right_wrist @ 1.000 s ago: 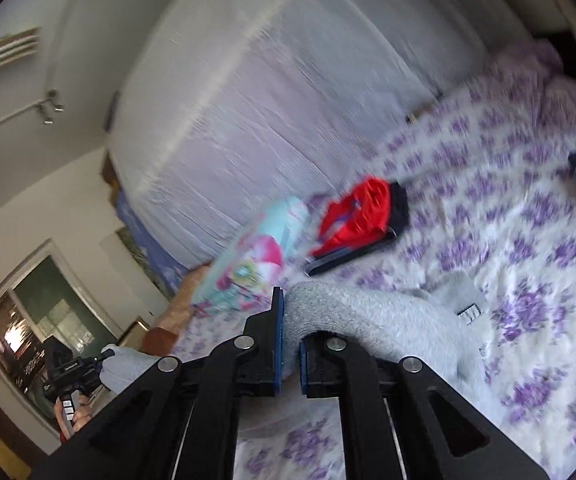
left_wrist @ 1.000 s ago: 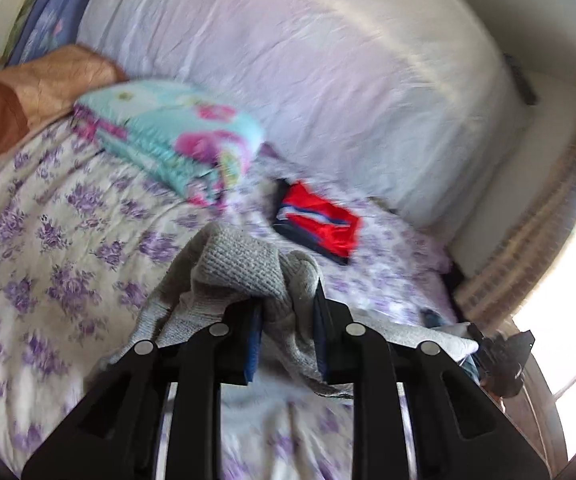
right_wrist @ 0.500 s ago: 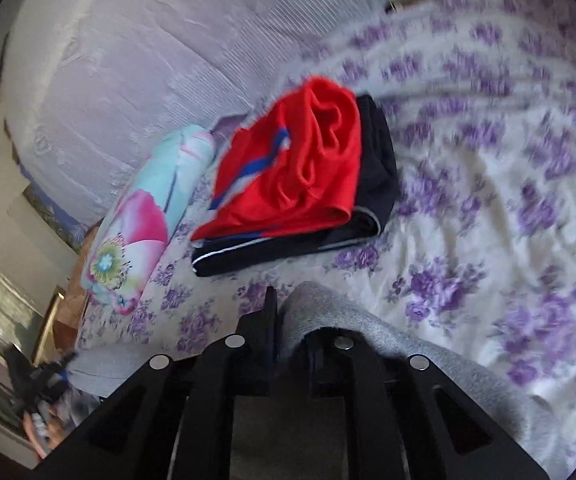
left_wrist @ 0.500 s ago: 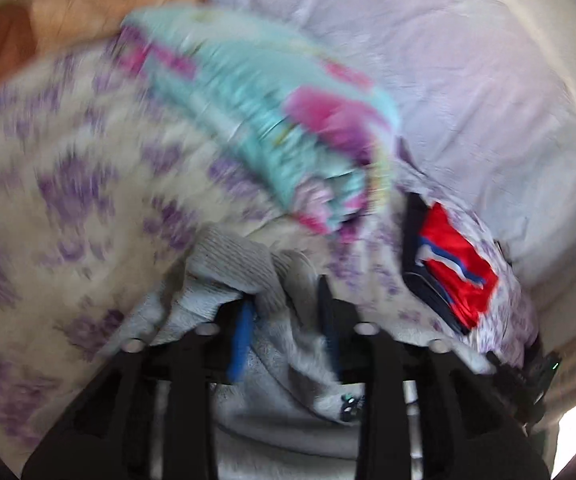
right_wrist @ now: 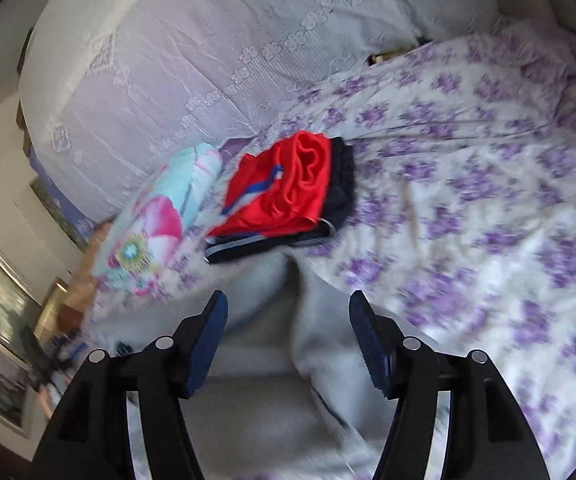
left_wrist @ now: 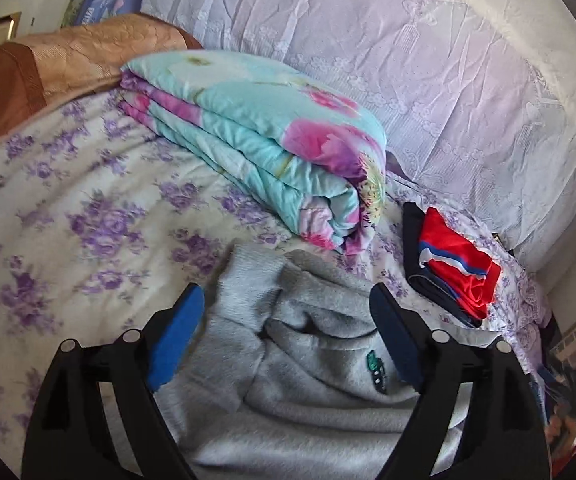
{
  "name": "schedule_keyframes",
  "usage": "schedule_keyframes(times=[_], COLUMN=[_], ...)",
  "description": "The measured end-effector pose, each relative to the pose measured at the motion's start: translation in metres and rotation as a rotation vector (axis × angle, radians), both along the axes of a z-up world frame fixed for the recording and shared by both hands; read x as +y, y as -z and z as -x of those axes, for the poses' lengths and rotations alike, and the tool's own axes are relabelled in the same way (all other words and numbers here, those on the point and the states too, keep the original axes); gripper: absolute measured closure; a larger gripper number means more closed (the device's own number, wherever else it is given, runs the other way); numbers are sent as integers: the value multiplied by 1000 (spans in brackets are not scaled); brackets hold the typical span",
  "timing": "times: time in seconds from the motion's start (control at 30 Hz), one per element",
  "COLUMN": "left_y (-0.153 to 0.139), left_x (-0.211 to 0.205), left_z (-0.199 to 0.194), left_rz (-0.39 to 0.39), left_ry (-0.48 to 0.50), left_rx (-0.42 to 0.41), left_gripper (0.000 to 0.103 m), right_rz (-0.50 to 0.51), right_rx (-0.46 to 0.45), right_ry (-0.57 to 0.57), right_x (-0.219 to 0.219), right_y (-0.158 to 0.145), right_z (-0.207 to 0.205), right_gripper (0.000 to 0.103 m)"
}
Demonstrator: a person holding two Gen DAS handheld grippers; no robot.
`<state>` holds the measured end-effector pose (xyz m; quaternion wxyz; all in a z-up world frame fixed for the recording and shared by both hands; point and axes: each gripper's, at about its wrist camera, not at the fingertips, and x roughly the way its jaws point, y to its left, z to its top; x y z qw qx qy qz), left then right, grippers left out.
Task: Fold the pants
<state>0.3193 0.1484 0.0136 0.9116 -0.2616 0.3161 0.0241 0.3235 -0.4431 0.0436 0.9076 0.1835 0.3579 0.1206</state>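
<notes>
Both grippers have just been opening to release one pair of soft grey knit pants [left_wrist: 288,364], which lies bunched between and below the jaws on the purple-flowered bedsheet [left_wrist: 68,208], apparently set down after a fold. The left gripper [left_wrist: 288,308] and right gripper [right_wrist: 288,308] gape wide, gripping nothing. Ahead of the jaws: one folded turquoise floral quilt [left_wrist: 264,136], one red-and-navy folded garment [right_wrist: 288,192].
</notes>
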Motion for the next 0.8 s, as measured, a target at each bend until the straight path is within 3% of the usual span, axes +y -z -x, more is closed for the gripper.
schedule_keyframes(times=[0.17,0.43,0.47,0.5,0.53,0.6,0.7,0.77,0.8], left_y=[1,40,45,50,54,59,61,61,61], left_x=[16,36,37,37,36,38,41,41,41], left_z=[35,63,64,64,63,62,61,59,59], left_rz=[-31,28,33,34,36,55,66,57,48], left_ry=[-50,-63,-60,-59,-59,-67,-75,-80,-84], left_rx=[-23,89,104,125,137,147,141,141,140], left_gripper=[16,15,15,15,14,11,11,11,11], right_rz=[291,445,459,468,459,367,179,91,68], right_rx=[-47,-97,-104,-106,-99,-98,-52,23,57], right_ry=[32,-38,-42,-46,-47,1,112,154,201], right_x=[4,22,25,28,28,15,-26,-48,-61], right_y=[35,66,69,70,69,59,37,37,39], right_z=[56,35,32,30,26,20,-19,-56,-78], right_gripper=[39,39,43,60,72,79,80,72,57])
